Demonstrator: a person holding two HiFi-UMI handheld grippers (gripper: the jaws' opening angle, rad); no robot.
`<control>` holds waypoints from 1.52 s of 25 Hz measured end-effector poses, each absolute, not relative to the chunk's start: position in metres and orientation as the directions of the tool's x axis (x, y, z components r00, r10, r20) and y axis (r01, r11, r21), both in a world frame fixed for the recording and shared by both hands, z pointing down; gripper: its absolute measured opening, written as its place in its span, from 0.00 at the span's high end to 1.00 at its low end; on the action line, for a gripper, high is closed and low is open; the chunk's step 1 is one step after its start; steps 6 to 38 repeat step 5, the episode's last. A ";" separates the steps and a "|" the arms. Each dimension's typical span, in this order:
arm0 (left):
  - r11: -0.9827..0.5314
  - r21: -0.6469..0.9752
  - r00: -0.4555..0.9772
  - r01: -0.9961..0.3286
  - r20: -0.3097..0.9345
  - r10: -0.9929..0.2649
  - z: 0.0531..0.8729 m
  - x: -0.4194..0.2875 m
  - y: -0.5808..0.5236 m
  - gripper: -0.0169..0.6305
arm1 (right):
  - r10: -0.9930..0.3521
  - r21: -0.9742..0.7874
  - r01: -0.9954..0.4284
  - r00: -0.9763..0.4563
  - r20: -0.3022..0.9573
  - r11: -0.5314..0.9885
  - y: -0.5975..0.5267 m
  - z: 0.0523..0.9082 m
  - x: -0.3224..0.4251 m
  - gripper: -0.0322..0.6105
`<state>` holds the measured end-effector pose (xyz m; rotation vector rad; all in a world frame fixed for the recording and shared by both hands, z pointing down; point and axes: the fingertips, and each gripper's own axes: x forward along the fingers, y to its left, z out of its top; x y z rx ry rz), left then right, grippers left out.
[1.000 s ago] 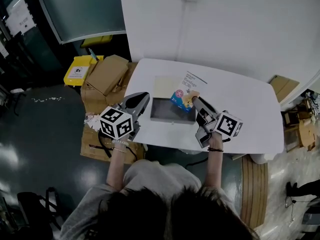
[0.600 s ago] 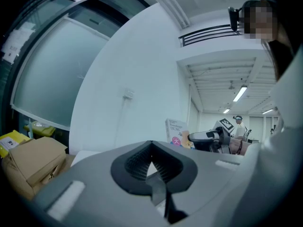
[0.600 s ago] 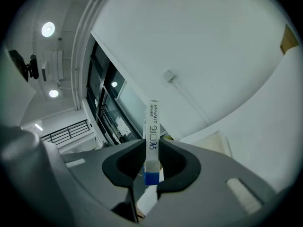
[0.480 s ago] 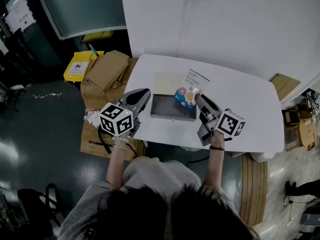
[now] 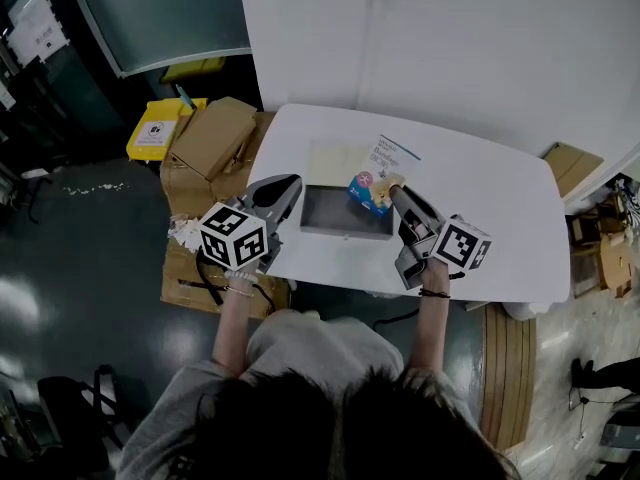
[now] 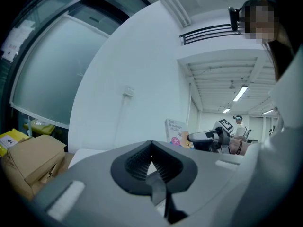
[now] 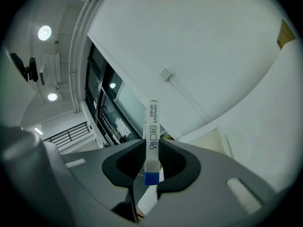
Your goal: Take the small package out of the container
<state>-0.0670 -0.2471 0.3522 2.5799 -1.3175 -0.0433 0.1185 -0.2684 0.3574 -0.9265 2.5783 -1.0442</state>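
Right gripper view: small package (image 7: 152, 136) between jaws (perhaps above container (image 5: 345, 232))

In the middle of the head view, a shallow grey rectangular container (image 5: 345, 215) lies on the white round-cornered table (image 5: 500, 228), near its front edge. A pale flat sheet (image 5: 333, 161) lies just behind it. The small blue-and-white cardboard package (image 5: 372, 176) stands over the container's right rear corner, between the right gripper's (image 5: 393, 192) jaws. The left gripper (image 5: 288, 188) sits beside the container's left end. Brown cardboard boxes (image 5: 205, 143) lie left of the table, with a yellow plastic bin (image 5: 152, 143) farther left.
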 end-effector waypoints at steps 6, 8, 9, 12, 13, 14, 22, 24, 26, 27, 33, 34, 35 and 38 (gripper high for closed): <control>-0.567 0.231 0.597 -0.791 0.089 -0.797 0.355 -0.065 -0.252 0.99 | -0.619 -0.691 -0.469 -0.784 0.039 0.550 -0.273 0.360 0.117 0.79; -0.567 0.231 0.597 -0.791 0.089 -0.797 0.355 -0.065 -0.252 0.99 | -0.619 -0.691 -0.469 -0.784 0.039 0.550 -0.273 0.360 0.117 0.79; -0.567 0.231 0.597 -0.791 0.089 -0.797 0.355 -0.065 -0.252 0.99 | -0.619 -0.691 -0.469 -0.784 0.039 0.550 -0.273 0.360 0.117 0.79; -0.567 0.231 0.597 -0.791 0.089 -0.797 0.355 -0.065 -0.252 0.99 | -0.619 -0.691 -0.469 -0.784 0.039 0.550 -0.273 0.360 0.117 0.79; -0.567 0.231 0.597 -0.791 0.089 -0.797 0.355 -0.065 -0.252 0.99 | -0.619 -0.691 -0.469 -0.784 0.039 0.550 -0.273 0.360 0.117 0.79; -0.567 0.231 0.597 -0.791 0.089 -0.797 0.355 -0.065 -0.252 0.99 | -0.619 -0.691 -0.469 -0.784 0.039 0.550 -0.273 0.360 0.117 0.79; -0.567 0.231 0.597 -0.791 0.089 -0.797 0.355 -0.065 -0.252 0.99 | -0.619 -0.691 -0.469 -0.784 0.039 0.550 -0.273 0.360 0.117 0.79; -0.567 0.231 0.597 -0.791 0.089 -0.797 0.355 -0.065 -0.252 0.99 | -0.619 -0.691 -0.469 -0.784 0.039 0.550 -0.273 0.360 0.117 0.79; -0.567 0.231 0.597 -0.791 0.089 -0.797 0.355 -0.065 -0.252 0.99 | -0.619 -0.691 -0.469 -0.784 0.039 0.550 -0.273 0.360 0.117 0.79; -0.567 0.231 0.597 -0.791 0.089 -0.797 0.355 -0.065 -0.252 0.99 | -0.619 -0.691 -0.469 -0.784 0.039 0.550 -0.273 0.360 0.117 0.79; -0.567 0.231 0.597 -0.791 0.089 -0.797 0.355 -0.065 -0.252 0.99 | -0.619 -0.691 -0.469 -0.784 0.039 0.550 -0.273 0.360 0.117 0.79; -0.567 0.231 0.597 -0.791 0.089 -0.797 0.355 -0.065 -0.252 0.99 | -0.619 -0.691 -0.469 -0.784 0.039 0.550 -0.273 0.360 0.117 0.79; -0.567 0.231 0.597 -0.791 0.089 -0.797 0.355 -0.065 -0.252 0.99 | -0.619 -0.691 -0.469 -0.784 0.039 0.550 -0.273 0.360 0.117 0.79; -0.567 0.231 0.597 -0.791 0.089 -0.797 0.355 -0.065 -0.252 0.99 | -0.619 -0.691 -0.469 -0.784 0.039 0.550 -0.273 0.360 0.117 0.79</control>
